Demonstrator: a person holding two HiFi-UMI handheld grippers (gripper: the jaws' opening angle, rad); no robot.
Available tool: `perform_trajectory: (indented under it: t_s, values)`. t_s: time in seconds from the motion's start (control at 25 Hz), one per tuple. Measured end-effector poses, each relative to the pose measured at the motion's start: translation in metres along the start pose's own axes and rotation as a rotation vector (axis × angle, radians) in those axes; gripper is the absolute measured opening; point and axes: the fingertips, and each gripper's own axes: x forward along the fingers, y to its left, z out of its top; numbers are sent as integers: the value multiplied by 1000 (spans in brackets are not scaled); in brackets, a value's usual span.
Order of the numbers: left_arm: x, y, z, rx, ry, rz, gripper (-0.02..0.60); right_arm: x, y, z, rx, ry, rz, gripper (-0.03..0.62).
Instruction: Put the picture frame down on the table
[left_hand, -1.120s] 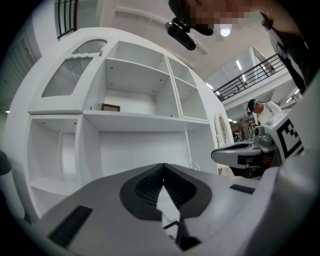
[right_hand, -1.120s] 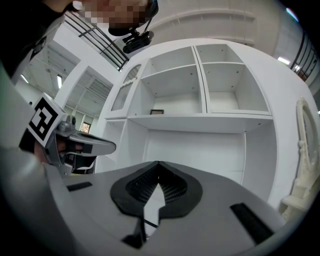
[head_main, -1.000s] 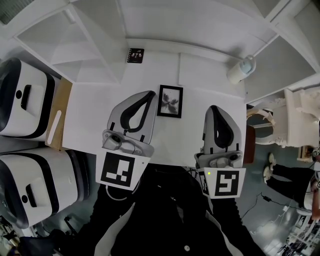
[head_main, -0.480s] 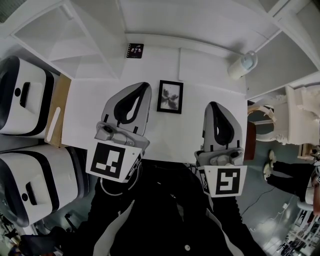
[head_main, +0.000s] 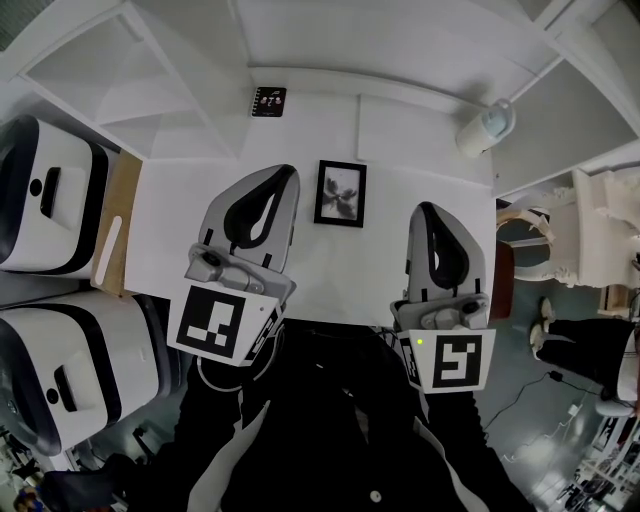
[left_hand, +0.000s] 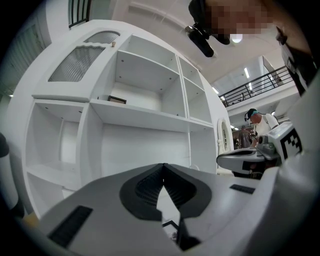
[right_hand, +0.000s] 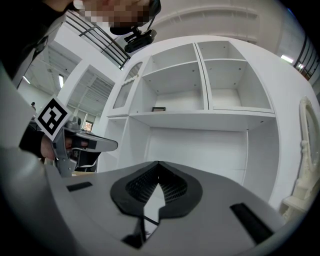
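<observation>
The picture frame (head_main: 340, 194) lies flat on the white table (head_main: 175, 215), between the two grippers and touching neither; the left gripper (head_main: 287, 172) is just beside its left edge, jaws pressed together on nothing. The right gripper (head_main: 427, 209), near its lower right corner, is likewise clenched and empty

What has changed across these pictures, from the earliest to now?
The left tool has drawn a little to the left, away from the picture frame, jaws shut and empty. The right tool kept still, also shut. The frame lies flat on the table as before.
</observation>
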Motion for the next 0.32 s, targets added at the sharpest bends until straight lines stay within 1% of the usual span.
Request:
perform_trajectory:
  t_s: [0.12,0.32]
  values:
    - [-1,-1,-1,0,11,1,2,0,-1,-1,2,0,-2,2]
    - [-1,1,-1,-4,-1,7,2,0,-1,-4,4,7,1,2]
